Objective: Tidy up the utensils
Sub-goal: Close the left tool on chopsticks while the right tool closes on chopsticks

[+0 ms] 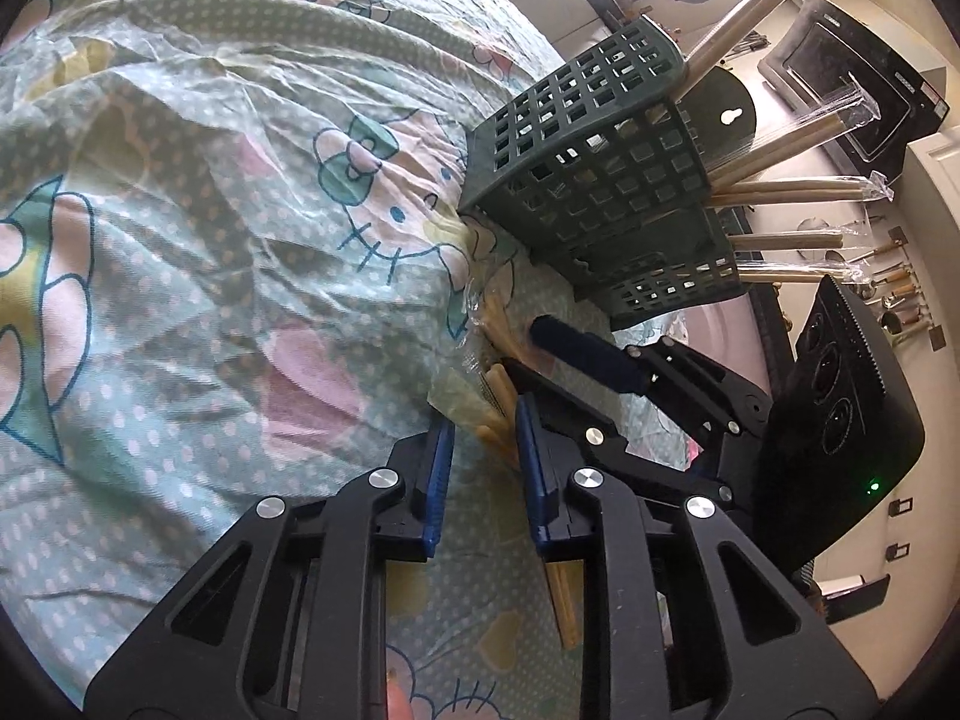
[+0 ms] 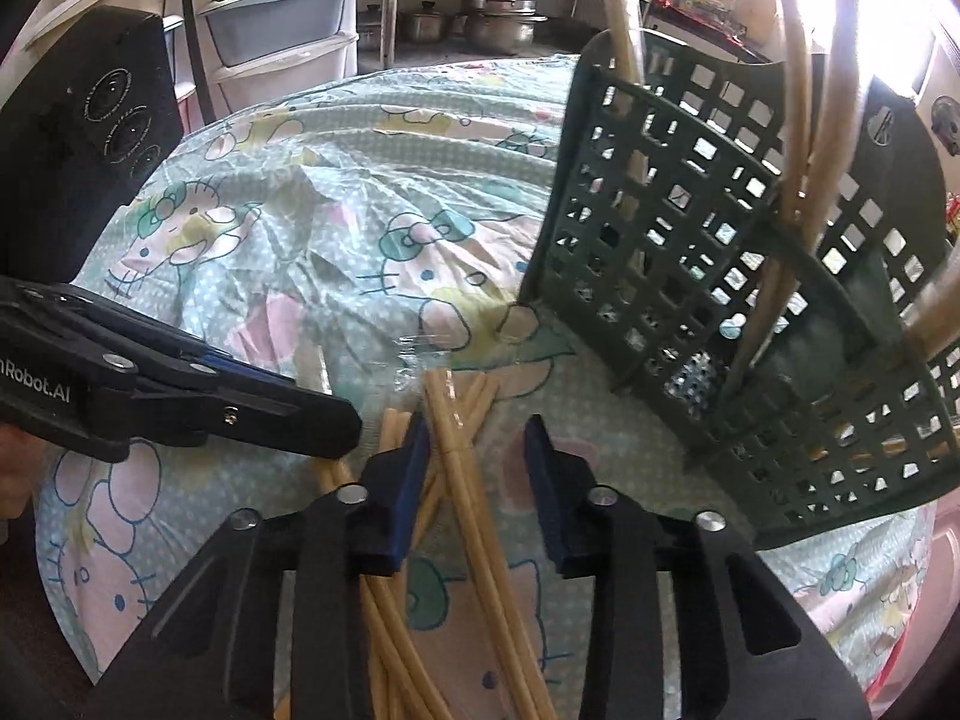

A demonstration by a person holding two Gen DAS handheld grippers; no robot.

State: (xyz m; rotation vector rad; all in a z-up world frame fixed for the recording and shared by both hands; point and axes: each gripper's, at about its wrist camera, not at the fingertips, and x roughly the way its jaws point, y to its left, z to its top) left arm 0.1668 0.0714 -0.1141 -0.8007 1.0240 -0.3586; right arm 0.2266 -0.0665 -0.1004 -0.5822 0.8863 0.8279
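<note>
Cartoon-print tablecloth (image 2: 336, 228) | wrapped wooden chopsticks (image 2: 474, 510) loose at 6 o'clock | green lattice caddy (image 2: 708, 300) at 2 o'clock, awaiting them | left gripper (image 1: 483, 462), right gripper (image 2: 477, 468): narrowly apart astride sticks, unclamped.

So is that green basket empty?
No, the basket already holds several wooden sticks, which stand up out of its top.

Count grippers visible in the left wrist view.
2: left gripper at bottom centre, over wooden sticks on the cloth; right gripper at the right, tips by the same sticks.
</note>
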